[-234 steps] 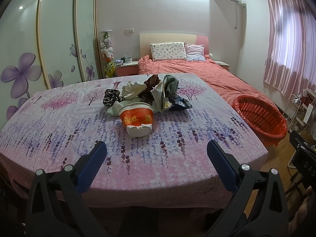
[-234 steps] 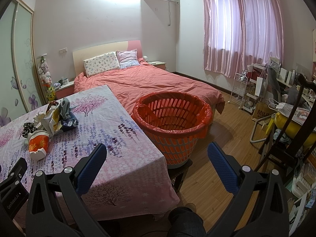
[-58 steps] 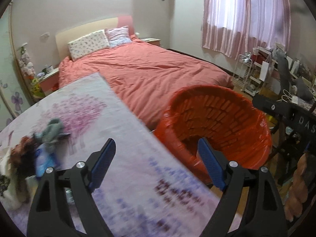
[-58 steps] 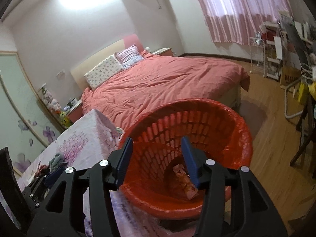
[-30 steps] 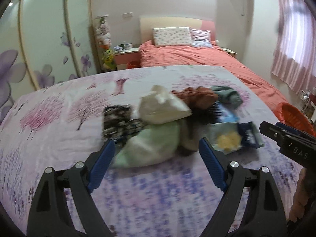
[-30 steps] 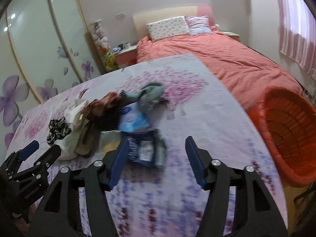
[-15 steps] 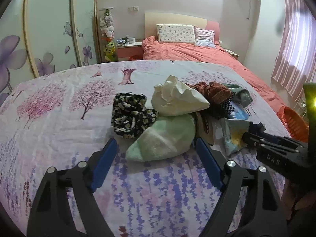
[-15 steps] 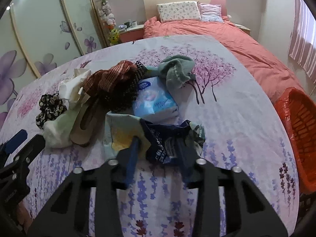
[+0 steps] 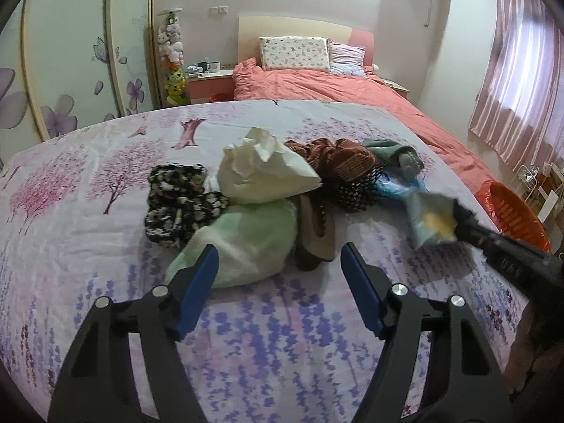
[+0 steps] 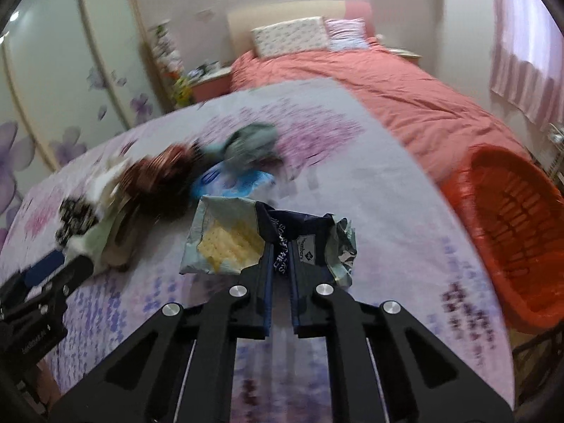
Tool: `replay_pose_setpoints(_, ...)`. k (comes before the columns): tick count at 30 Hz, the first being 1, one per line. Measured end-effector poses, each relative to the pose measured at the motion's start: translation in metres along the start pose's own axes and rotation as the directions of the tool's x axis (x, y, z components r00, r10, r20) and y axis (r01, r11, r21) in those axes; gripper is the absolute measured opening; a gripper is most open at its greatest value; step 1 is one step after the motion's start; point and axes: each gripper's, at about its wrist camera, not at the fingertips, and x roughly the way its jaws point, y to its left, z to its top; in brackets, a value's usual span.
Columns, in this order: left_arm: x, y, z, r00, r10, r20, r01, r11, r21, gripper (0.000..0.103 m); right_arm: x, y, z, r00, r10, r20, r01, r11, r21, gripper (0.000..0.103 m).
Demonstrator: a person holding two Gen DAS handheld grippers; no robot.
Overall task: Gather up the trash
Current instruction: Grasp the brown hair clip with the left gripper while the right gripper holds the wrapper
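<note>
Blue pads of my right gripper [image 10: 281, 264] have just closed and now pinch a crumpled cracker wrapper [image 10: 268, 239], dark blue and pale green, held just above the floral tablecloth [image 10: 370, 211]. My left gripper [image 9: 278, 275] has been narrowing but is not closed; its jaws stand apart around the near end of a pale green bag [image 9: 246, 243], pads not touching it. Beyond lies the trash pile: cream bag [image 9: 264, 172], black floral cloth [image 9: 176, 204], brown cloth [image 9: 335, 162]. Orange basket [image 10: 507, 236] stands beside the table's right edge.

Coral bed [image 9: 338, 86], pink curtains [image 9: 521, 81], floral wardrobe [image 9: 70, 56].
</note>
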Motion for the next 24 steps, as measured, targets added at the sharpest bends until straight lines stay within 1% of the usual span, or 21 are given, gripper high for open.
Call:
replay_pose_setpoints(2,0.002,-0.005,0.001,1.000,-0.006,-0.001,0.006,1.000,0.009,0.067,-0.001,-0.010,0.003,1.000,-0.002,0.007,0.002,0.999,0.041,0.008)
replay_pose_setpoints(5,0.008,-0.016,0.003,1.000,-0.007,-0.005,0.007,1.000,0.028,0.065,0.000,-0.018,0.006,1.000,0.013,0.008,-0.014,0.998,0.060,0.008)
replay_pose_setpoints(7,0.014,-0.022,0.004,1.000,-0.003,-0.015,0.003,0.999,0.037,0.061,-0.002,-0.021,0.006,1.000,0.013,0.014,-0.014,0.998,0.058,0.008)
replay_pose_setpoints(9,0.020,-0.026,0.005,1.000,-0.002,-0.028,0.003,0.999,0.039,0.053,-0.001,-0.022,0.005,1.000,0.015,0.015,-0.016,0.998,0.056,0.008)
replay_pose_setpoints(10,0.024,-0.029,0.006,0.999,-0.004,-0.038,0.005,0.999,0.041,0.052,-0.002,-0.026,0.006,1.000,0.017,0.013,-0.018,0.998,0.056,0.008)
replay_pose_setpoints(13,0.030,-0.036,0.005,0.999,0.003,-0.051,0.000,0.999,0.051,0.051,0.000,-0.030,0.006,1.000,0.019,0.005,-0.020,0.998,0.066,0.008)
replay_pose_setpoints(15,0.035,-0.040,0.005,0.998,0.021,-0.056,-0.017,0.998,0.063,0.051,0.000,-0.034,0.005,1.000,0.018,0.002,-0.019,0.997,0.073,0.008)
replay_pose_setpoints(17,0.043,-0.037,0.007,0.996,0.017,-0.088,-0.013,0.999,0.049,0.050,0.002,-0.037,0.006,1.000,0.020,0.000,-0.020,0.996,0.082,0.008)
replay_pose_setpoints(20,0.053,-0.029,0.012,0.993,-0.001,-0.119,0.003,1.000,0.017,0.046,0.002,-0.040,0.007,1.000,0.019,0.000,-0.019,0.996,0.086,0.008)
replay_pose_setpoints(22,0.056,-0.026,0.016,0.994,-0.009,-0.111,0.011,1.000,0.011,0.044,0.002,-0.042,0.007,1.000,0.020,0.000,-0.020,0.996,0.088,0.008)
replay_pose_setpoints(24,0.060,-0.023,0.021,0.994,-0.008,-0.110,0.010,1.000,0.014,0.039,0.003,-0.043,0.007,1.000,0.022,-0.001,-0.022,0.996,0.092,0.008)
